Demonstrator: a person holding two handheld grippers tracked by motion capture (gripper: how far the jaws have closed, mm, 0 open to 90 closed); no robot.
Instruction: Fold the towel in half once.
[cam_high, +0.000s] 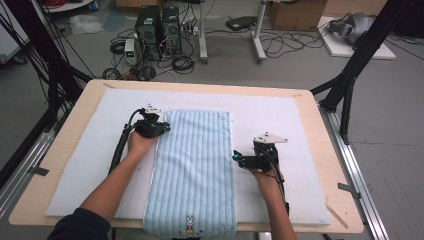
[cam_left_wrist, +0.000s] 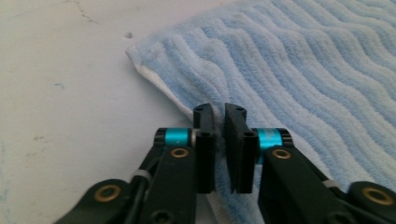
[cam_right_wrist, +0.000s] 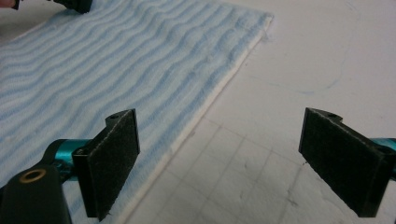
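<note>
A light blue ribbed towel (cam_high: 195, 165) lies folded lengthwise on the white mat (cam_high: 280, 115), and its near end with a small rabbit picture hangs over the table's front edge. My left gripper (cam_high: 161, 129) sits at the towel's left edge near the far corner. In the left gripper view its jaws (cam_left_wrist: 219, 116) are shut on the towel's edge (cam_left_wrist: 303, 70), with the cloth pinched between the pads. My right gripper (cam_high: 239, 159) rests at the towel's right edge, about halfway along. In the right gripper view it (cam_right_wrist: 219, 121) stands wide open over the mat, with the towel's edge (cam_right_wrist: 116, 60) by its left pad.
The white mat covers most of a wooden table (cam_high: 70, 130). Bare mat lies on both sides of the towel. Beyond the table, on the floor, are computer towers (cam_high: 157, 27), tangled cables and black frame legs (cam_high: 350, 75).
</note>
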